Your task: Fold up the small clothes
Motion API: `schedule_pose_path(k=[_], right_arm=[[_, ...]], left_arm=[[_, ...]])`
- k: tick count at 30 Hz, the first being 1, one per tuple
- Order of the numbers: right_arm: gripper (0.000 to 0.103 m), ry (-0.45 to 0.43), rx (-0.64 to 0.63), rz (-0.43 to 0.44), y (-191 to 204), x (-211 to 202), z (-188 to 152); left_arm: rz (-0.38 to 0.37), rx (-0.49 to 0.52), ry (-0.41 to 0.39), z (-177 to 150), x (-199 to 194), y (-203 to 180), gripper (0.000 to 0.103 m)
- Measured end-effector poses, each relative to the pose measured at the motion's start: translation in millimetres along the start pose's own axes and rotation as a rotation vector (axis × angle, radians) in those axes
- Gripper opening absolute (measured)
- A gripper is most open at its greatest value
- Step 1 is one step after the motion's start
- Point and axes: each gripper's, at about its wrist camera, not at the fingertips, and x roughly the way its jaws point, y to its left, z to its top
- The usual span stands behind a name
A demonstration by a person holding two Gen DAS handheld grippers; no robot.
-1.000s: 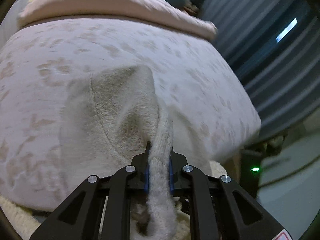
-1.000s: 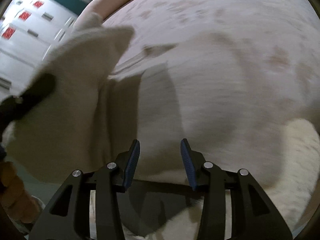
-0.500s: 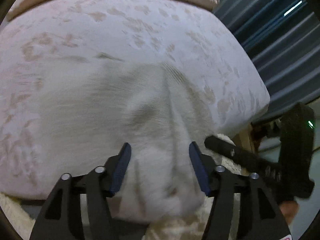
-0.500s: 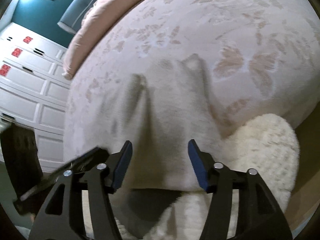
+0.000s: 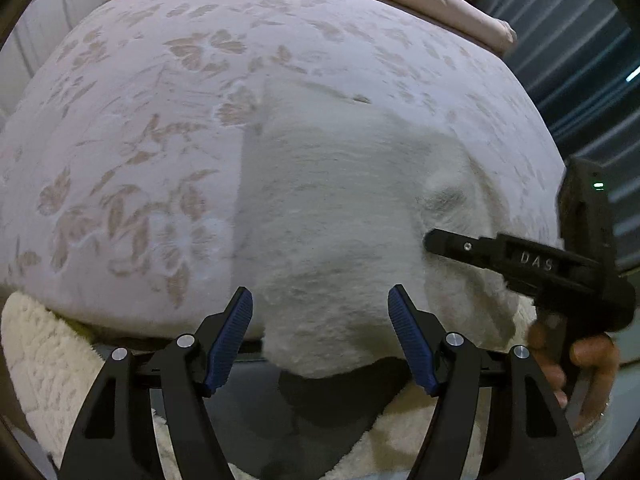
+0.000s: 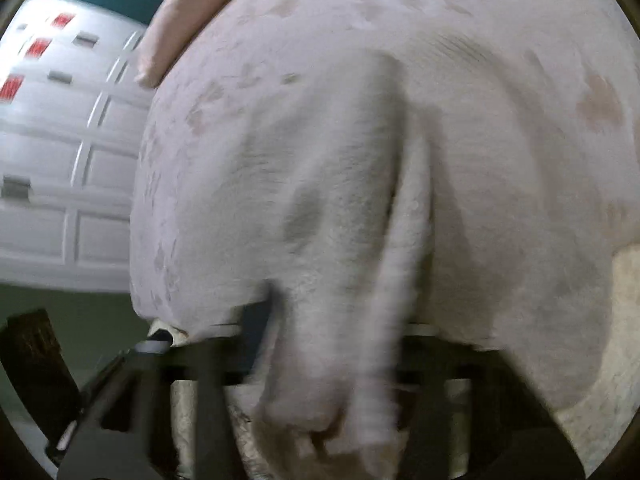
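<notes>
Bedspread [image 5: 132, 152], floral, fills the left of the left wrist view; fluffy rug [image 5: 44, 364] sits below its edge. Left tongs [image 5: 320, 340] stand wide, blue pads empty, nothing between them, hovering just at the near hem of the cloth.

The cloth [image 5: 340, 208], a small fuzzy cream garment, lies on the bedspread near the front edge, w/ its near end hanging over the edge toward the rug. In this view it looks longer near-to-far than across: long axis runs roughly away from the camera, one corner pointing to the far left, near end drooping off the bed. Exact type of garment: can't tell.

Right tongs [image 5: 436, 240] come in from the right, tip touching or pressing into the cloth's right side; from here their jaws show side-on, so open or closed is unclear. In the right wrist view the right tongs [image 6: 332, 344] are mostly buried under blurred cloth [image 6: 320, 200], w/ a ridge of fabric running down toward the jaws. Prob. pinching it, but I can't tell for sure.

Risks, as I judge them:
- Overhanging end could drag the whole piece off the bed if the right side is tugged while the left holds nothing.
- Grip on a bunched ridge may catch 2 layers or the bedspread too, giving a crooked fold.
- Fuzzy fabric may slip from a shallow pinch.
</notes>
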Motion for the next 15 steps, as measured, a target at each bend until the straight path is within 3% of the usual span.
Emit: schedule_pose_path(k=[3, 5, 6, 7, 9, 10, 12, 13, 15], right_arm=[[0.015, -0.124, -0.073, 0.128, 16.5, -43.2, 4.3], [0.014, -0.226, -0.091, 0.269, 16.8, -86.4, 5.7], [0.014, -0.268, -0.092, 0.274, 10.5, -101.8, 4.3], [0.014, -0.288, -0.089, 0.256, 2.0, -108.2, 3.7], [0.015, -0.291, -0.081, 0.134, -21.8, -102.9, 3.3], [0.015, -0.235, -0.056, -0.018, -47.6, -79.8, 4.7], [0.015, -0.137, 0.015, -0.157, -80.9, -44.0, 2.6], [0.015, -0.112, 0.042, -0.178, -94.8, -29.7, -1.6], [0.015, -0.149, 0.049, -0.145, -90.8, -36.7, -5.5]], left_arm=[[-0.005, -0.003, -0.032, 2.2, -9.0, -1.4, 0.068], [-0.019, 0.012, -0.051, 5.0, -14.5, -4.4, 0.068], [-0.023, 0.019, -0.052, 5.9, -14.6, -6.2, 0.068], [-0.026, 0.024, -0.051, 6.8, -13.6, -8.8, 0.068], [-0.030, 0.038, -0.047, 7.5, -8.2, -14.3, 0.068], [-0.024, 0.045, -0.041, 8.1, -4.2, -17.5, 0.068], [-0.017, 0.068, -0.031, 9.4, 3.6, -25.5, 0.068], [-0.005, 0.079, -0.030, 10.1, 5.9, -28.8, 0.068], [0.033, 0.110, -0.026, 12.0, 10.1, -36.8, 0.068]])
